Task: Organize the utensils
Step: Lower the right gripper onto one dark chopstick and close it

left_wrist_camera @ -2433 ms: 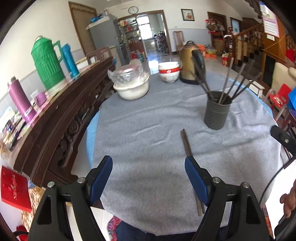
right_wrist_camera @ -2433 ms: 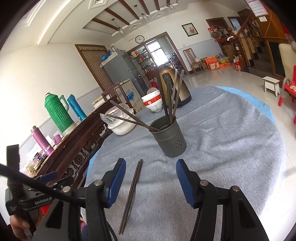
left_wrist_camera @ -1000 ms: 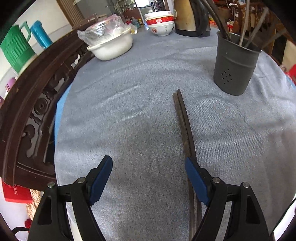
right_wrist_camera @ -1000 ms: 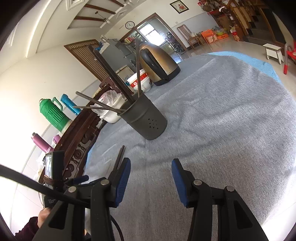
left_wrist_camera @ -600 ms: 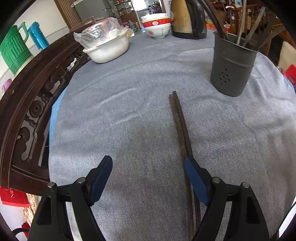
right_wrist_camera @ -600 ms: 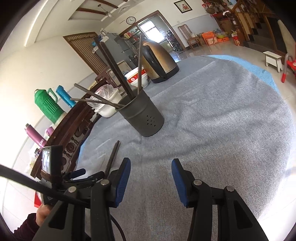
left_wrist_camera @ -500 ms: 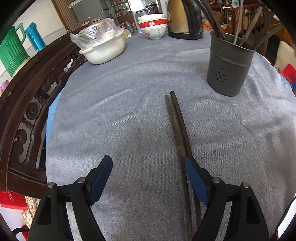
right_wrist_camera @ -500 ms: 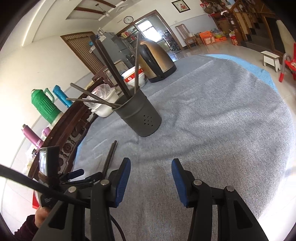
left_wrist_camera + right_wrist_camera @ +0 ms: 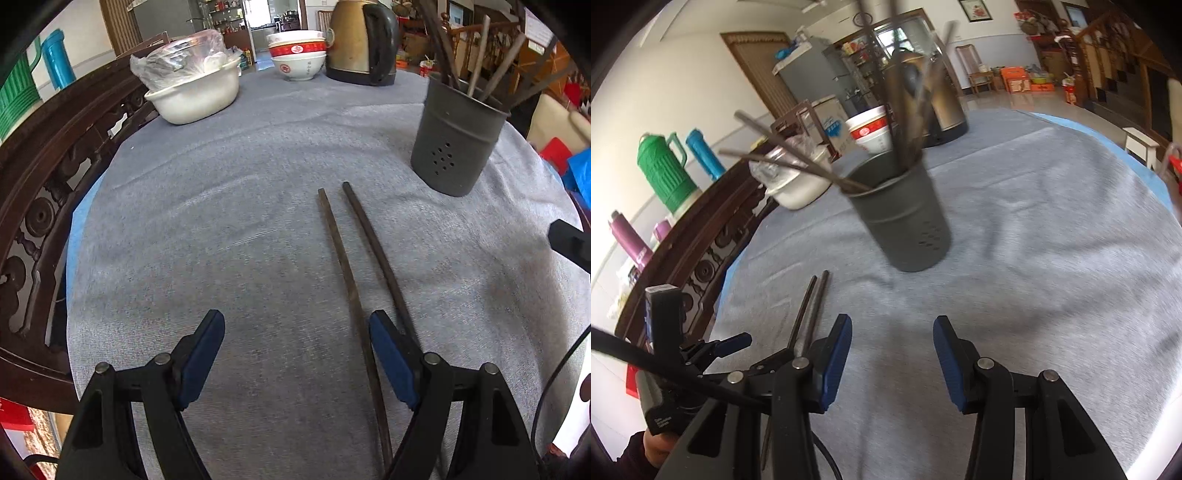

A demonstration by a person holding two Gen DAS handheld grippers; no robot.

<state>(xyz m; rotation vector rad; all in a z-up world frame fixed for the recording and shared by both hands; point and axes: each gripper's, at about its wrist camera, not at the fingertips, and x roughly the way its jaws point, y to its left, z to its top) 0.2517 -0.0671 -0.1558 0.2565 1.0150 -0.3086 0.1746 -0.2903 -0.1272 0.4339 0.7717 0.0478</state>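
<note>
The left tool (image 9: 297, 354) hovers low over the grey cloth of the counter (image 9: 221, 221) with its blue pads spread wide and nothing between them. Two dark chopsticks (image 9: 354, 280) lie flat on the cloth, running from about 6 o'clock up toward 12 o'clock in the left wrist view. They are slightly apart at the far ends, and their near ends pass just beside and under the right-hand pad (image 9: 391, 360). At 2 o'clock stands a dark grey cup (image 9: 456, 142) with small holes in its side, upright, with several more sticks leaning out of it. Beyond it, toward 12 o'clock, are a brass-coloured kettle (image 9: 360, 40), stacked red-and-white bowls (image 9: 297, 55) and a white basin (image 9: 195, 94) covered in plastic.

The right tool (image 9: 892, 345) is also wide and holds nothing. From its view the cup (image 9: 905, 221) stands at 12 o'clock, somewhat blurred, and the chopsticks (image 9: 809, 310) lie at 10 o'clock, near the left tool (image 9: 731, 341).
</note>
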